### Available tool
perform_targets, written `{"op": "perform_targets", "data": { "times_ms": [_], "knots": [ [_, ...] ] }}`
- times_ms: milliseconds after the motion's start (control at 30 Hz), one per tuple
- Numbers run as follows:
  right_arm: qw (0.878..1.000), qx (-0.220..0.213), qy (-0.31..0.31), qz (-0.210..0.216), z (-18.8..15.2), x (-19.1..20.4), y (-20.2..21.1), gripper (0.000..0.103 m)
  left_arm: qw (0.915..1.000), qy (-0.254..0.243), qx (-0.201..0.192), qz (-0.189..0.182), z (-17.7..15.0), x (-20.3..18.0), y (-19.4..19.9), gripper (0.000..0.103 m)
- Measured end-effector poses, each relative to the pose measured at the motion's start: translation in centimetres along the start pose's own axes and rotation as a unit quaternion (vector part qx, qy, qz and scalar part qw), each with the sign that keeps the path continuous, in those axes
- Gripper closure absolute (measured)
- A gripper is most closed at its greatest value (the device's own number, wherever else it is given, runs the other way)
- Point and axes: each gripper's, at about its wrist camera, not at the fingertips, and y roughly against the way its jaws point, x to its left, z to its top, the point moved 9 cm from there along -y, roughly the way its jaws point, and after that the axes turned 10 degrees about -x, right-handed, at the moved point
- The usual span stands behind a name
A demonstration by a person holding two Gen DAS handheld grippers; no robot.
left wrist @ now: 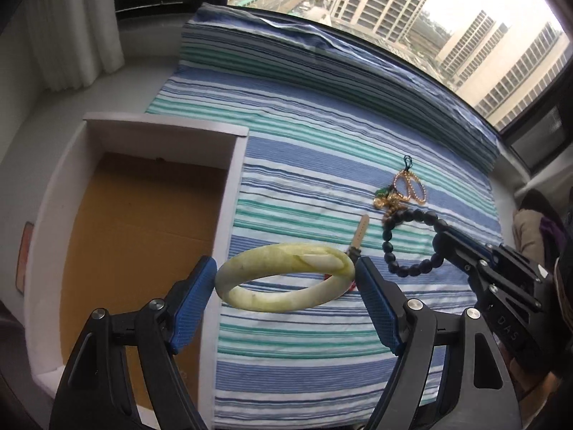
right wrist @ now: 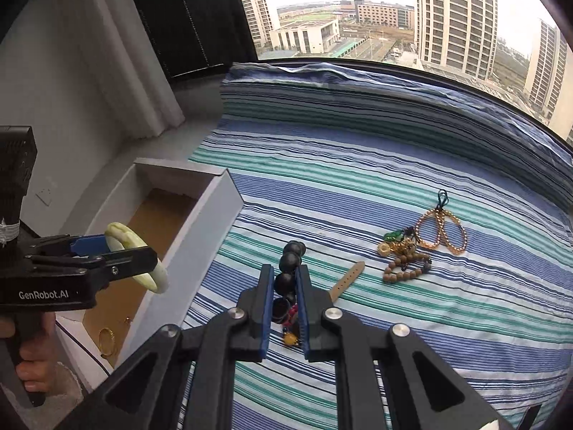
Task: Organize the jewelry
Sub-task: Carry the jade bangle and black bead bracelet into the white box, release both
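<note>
Gripping jade bangle (left wrist: 286, 276) flat, L claw (left wrist: 286, 283) pinching across dia.

The bangle (left wrist: 286, 276) looks like polished pale-green stone, smooth and glossy. The dark beads (left wrist: 412, 243) shine like lacquered wood. The striped sheet (left wrist: 322, 165) is matt woven cloth. The box (left wrist: 143, 215) is white card with a dull brown cardboard floor. Both tongs show ribbed blue pads (left wrist: 376, 308) on matt black plastic.

Striped bed (right wrist: 394, 186), bead jewelry (right wrist: 406, 268), box (left wrist: 236, 179)
</note>
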Motion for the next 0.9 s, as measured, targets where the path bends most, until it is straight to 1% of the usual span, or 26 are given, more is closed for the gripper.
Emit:
{"op": "perform_targets", "data": {
  "times_ms": [100, 200, 300, 433, 567, 733, 800, 900],
  "knots": [
    [0.999, -0.012, 0.03, 0.04, 1.2, 5.7, 1.1, 0.091, 0.9996, 0.017, -0.015, 0.018, -0.5, 4.5, 3.1, 0.023],
    [0.995, -0.015, 0.057, 0.081, 1.6, 11.4, 1.4, 0.091, 0.9981, 0.036, -0.025, 0.043, -1.4, 9.2, 4.6, 0.023],
    [0.99, -0.006, 0.077, 0.116, 1.2, 16.6, 0.3, 0.091, 0.9956, 0.062, -0.021, 0.068, -2.7, 13.7, 4.0, 0.023],
    [0.985, 0.025, 0.09, 0.144, -0.7, 21.6, -3.1, 0.091, 0.9906, 0.102, -0.001, 0.091, -4.9, 18.8, 0.9, 0.023],
    [0.982, 0.061, 0.111, 0.142, -3.6, 24.7, -7.8, 0.091, 0.9848, 0.143, 0.023, 0.096, -7.2, 22.2, -2.3, 0.023],
    [0.978, 0.104, 0.133, 0.12, -7.3, 26.1, -13.3, 0.091, 0.9766, 0.184, 0.038, 0.105, -9.1, 24.6, -5.3, 0.023],
    [0.977, 0.114, 0.139, 0.115, -8.4, 26.4, -14.7, 0.091, 0.9747, 0.191, 0.041, 0.109, -9.6, 25.1, -6.2, 0.023],
    [0.977, 0.115, 0.143, 0.113, -9.3, 26.7, -15.7, 0.09, 0.9732, 0.196, 0.045, 0.11, -10.2, 25.1, -7.0, 0.023]
  ]
}}
